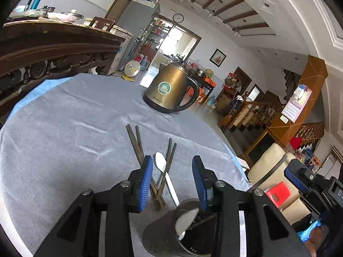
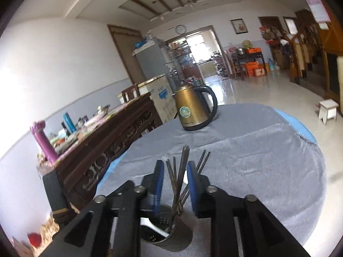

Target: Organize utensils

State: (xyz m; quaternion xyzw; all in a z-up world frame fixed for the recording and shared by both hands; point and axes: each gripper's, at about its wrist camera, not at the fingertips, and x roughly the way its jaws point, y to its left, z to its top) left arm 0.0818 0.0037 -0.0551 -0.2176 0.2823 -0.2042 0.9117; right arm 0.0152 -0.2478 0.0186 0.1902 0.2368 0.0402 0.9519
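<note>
Closest up, the metal holder [image 1: 188,233] near the table's [image 1: 64,117] front edge already has a spoon, but chopsticks [image 1: 137,145] and a white spoon [image 1: 161,162] lie beyond it, my left gripper [image 1: 172,184] open and empty, while my right gripper [image 2: 174,184] looks open around chopsticks going in.

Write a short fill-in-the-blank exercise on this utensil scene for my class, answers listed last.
1. The white spoon on the grey cloth lies between the open fingers of the ___ hand-held gripper.
2. The metal holder already contains a spoon and dark ___.
3. The brass-coloured ___ stands at the far side of the table.
4. Its handle is ___.

Answers: left; chopsticks; kettle; black
</note>
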